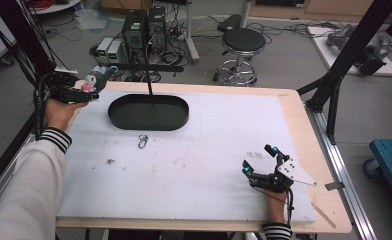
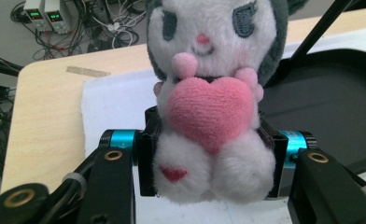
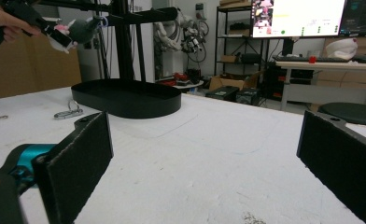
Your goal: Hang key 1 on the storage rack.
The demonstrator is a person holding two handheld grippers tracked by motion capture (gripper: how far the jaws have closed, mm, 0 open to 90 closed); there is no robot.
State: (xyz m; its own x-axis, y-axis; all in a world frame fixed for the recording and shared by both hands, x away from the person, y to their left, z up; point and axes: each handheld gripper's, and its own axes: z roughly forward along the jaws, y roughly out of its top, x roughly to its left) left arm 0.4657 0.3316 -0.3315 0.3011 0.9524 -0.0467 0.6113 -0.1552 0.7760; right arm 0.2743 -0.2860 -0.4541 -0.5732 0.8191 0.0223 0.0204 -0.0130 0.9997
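Observation:
A small grey and white plush toy (image 2: 209, 107) hugging a pink heart sits between the pads of my left gripper (image 2: 214, 158), which is shut on its lower body. In the high view this gripper (image 1: 90, 86) hangs above the table's far left corner, and the plush toy (image 1: 98, 77) is close to the left end of a black horizontal bar (image 1: 144, 67). The bar tops a thin pole rising from a black oval tray (image 1: 176, 120). My right gripper (image 1: 257, 158) rests at the near right of the white mat, open with nothing between its pads (image 3: 73, 163).
A metal clip with a ring (image 1: 143, 141) lies on the white mat (image 1: 184, 170) just in front of the tray; the clip (image 3: 69, 112) lies left of the tray (image 3: 125, 100) in the right gripper view. Bare wooden table edge (image 1: 304, 130) runs along the right. A stool (image 1: 242, 42) stands beyond the table.

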